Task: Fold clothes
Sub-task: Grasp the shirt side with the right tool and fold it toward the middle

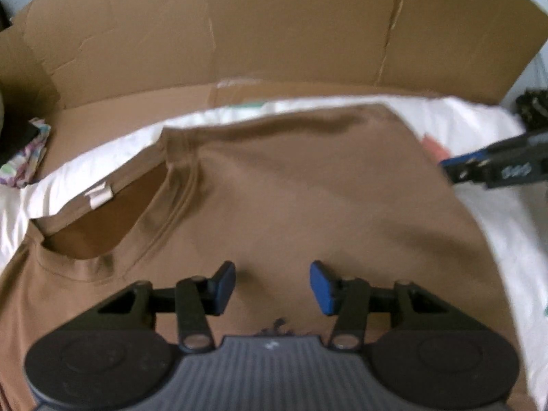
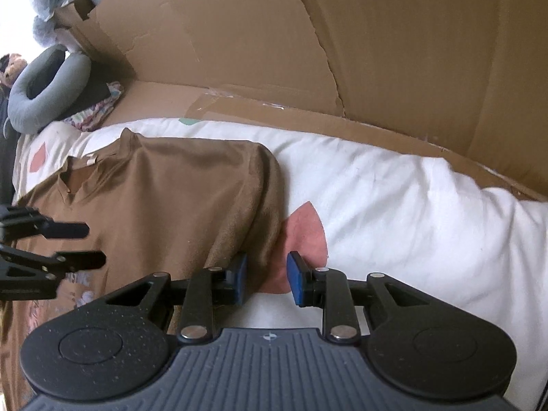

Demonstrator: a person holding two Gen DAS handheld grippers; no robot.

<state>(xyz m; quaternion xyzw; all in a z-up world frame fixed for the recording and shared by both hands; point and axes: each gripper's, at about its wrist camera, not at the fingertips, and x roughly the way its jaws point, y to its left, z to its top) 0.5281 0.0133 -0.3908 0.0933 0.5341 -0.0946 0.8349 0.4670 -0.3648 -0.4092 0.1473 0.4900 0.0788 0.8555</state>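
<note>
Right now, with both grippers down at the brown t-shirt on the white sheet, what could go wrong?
1. The right gripper straddles the folded right edge of the brown cotton t-shirt; closing there could pinch the white bed sheet too.
2. The left gripper hovers open over flat chest fabric, so it may bunch cloth rather than catch an edge.

A white padded bed cover (image 2: 376, 185) with pink patches carries a brown cotton T-shirt (image 2: 178, 188) lying flat, neckline toward a grey ring-shaped cushion (image 2: 44, 102). Flattened brown cardboard (image 2: 308, 51) borders the cover's far edge.
</note>
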